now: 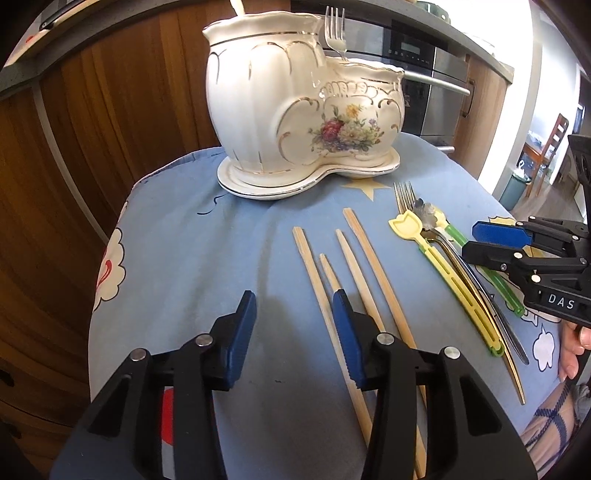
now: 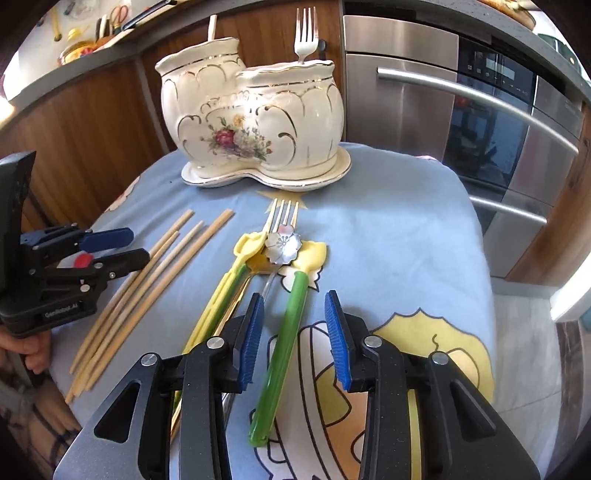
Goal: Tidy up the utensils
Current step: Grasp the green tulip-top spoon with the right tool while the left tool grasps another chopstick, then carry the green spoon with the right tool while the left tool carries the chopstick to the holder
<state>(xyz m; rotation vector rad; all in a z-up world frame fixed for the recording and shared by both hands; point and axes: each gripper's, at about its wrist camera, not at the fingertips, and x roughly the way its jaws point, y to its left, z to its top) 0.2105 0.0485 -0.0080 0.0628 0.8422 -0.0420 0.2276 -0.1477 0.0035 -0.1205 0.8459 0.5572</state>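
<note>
**A:** Upper centre of both views: a white ceramic holder (image 1: 295,107) with gold trim and a flower print, 2 compartments, on its own saucer atop a blue cloth (image 1: 207,229). What stands in it?

**B:** 1 fork (image 2: 305,35), tines up, in the lower compartment. A pale handle tip shows above the taller compartment; can't tell what it is.

**A:** Left gripper (image 1: 295,336)?

**B:** Bottom centre of the left wrist view. Jaws partly apart, nothing pressed between the pads. 4 bamboo chopsticks (image 1: 354,273) lie side by side on the cloth; the right pad sits over 1 of them, contact unclear.

**A:** Right gripper (image 2: 295,343)?

**B:** Bottom centre of the right wrist view. Narrow gap, jaws either side of the green handled utensil (image 2: 284,343), pads apart from it.

**A:** Other loose items?

**B:** Mid-frame pile just right of the chopsticks: a yellow handled utensil (image 2: 218,306), a fork on the cloth (image 2: 282,214), and a flower-shaped metal spoon (image 2: 282,248) lying on top, all overlapping.
</note>
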